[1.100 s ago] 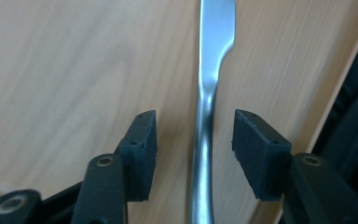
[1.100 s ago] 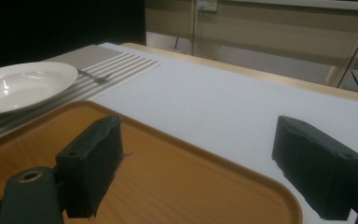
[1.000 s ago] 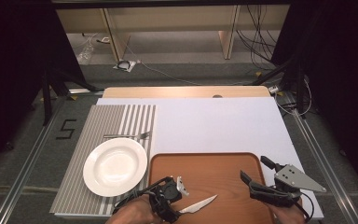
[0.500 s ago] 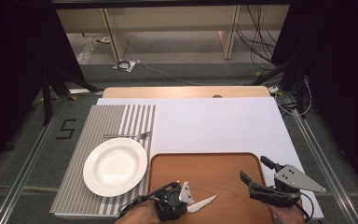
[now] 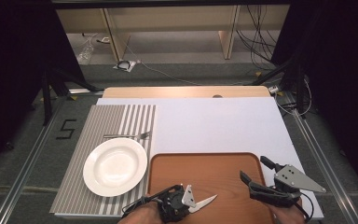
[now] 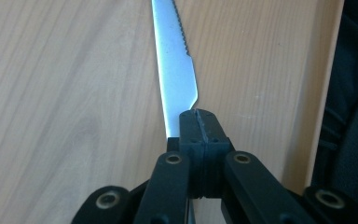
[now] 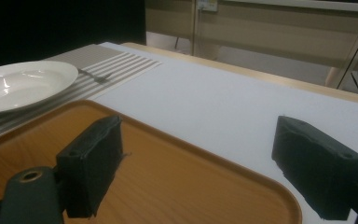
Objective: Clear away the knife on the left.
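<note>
Over the near edge of the brown tray (image 5: 223, 163), the knife (image 5: 204, 203) sits clamped in the left gripper (image 5: 186, 201), its blade pointing right across the tray's wooden floor. From the left gripper view, the two black jaws are pressed together on the base of the blade, and the serrated edge of the knife (image 6: 177, 74) runs away above the wood grain. Nothing else lies on the tray. Toward its right rim the right gripper (image 5: 256, 175) hovers with jaws spread wide and nothing between them; its own view looks across the tray's raised rim (image 7: 242, 168) to the white table cover (image 5: 214, 123). Left of the tray, a white plate (image 5: 115, 166) rests empty on a striped placemat (image 5: 107, 121), with a fork (image 5: 127, 136) just beyond it.
</note>
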A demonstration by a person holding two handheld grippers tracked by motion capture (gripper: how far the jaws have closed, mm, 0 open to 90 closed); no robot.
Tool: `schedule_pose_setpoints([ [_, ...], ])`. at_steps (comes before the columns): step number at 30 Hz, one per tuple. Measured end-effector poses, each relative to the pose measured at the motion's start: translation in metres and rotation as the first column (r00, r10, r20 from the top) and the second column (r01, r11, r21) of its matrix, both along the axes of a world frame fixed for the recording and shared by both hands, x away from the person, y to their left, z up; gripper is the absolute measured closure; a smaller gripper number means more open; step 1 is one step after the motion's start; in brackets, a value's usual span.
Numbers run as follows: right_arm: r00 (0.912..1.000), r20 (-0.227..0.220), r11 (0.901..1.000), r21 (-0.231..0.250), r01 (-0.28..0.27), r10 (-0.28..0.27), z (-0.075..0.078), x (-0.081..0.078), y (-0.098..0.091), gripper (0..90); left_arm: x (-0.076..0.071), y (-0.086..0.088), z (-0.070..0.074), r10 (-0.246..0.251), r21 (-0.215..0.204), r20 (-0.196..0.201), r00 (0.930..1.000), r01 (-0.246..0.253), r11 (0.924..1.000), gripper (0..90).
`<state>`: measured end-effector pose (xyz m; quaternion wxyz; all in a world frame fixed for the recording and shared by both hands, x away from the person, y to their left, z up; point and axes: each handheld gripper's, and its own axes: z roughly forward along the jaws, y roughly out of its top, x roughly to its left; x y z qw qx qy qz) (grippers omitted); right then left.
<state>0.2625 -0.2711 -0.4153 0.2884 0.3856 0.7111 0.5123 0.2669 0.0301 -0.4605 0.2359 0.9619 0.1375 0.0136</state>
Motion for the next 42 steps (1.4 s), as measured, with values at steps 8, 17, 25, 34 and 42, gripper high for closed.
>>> schedule_pose_setpoints([
  [8, 1.0000, 0.001, 1.0000, -0.003, 0.000, 0.000, 0.000, 0.000, 0.000, 17.3, 0.002, 0.001, -0.003, 0.009, 0.019, 0.013, 0.9999, -0.009, 0.9998, 89.1],
  [17, 1.0000, 0.001, 1.0000, -0.003, 0.000, 0.000, 0.000, 0.000, 0.000, 17.3, 0.009, 0.006, -0.004, 0.035, 0.018, 0.021, 0.9992, -0.035, 0.9992, 89.2],
  [25, 1.0000, -0.005, 1.0000, -0.009, 0.002, -0.002, 0.001, -0.001, -0.001, 17.4, 0.019, 0.015, -0.004, 0.078, 0.018, 0.014, 0.9968, -0.078, 0.9968, 89.1],
  [34, 1.0000, -0.008, 0.9999, -0.013, 0.001, -0.001, 0.001, -0.001, -0.001, 17.5, 0.025, 0.022, -0.003, 0.113, 0.042, 0.053, 0.9922, -0.115, 0.9925, 89.1],
  [42, 1.0000, -0.003, 1.0000, -0.001, -0.003, 0.003, 0.000, -0.001, 0.000, 17.5, 0.033, 0.030, -0.003, 0.152, 0.051, 0.059, 0.9865, -0.155, 0.9865, 89.2],
])
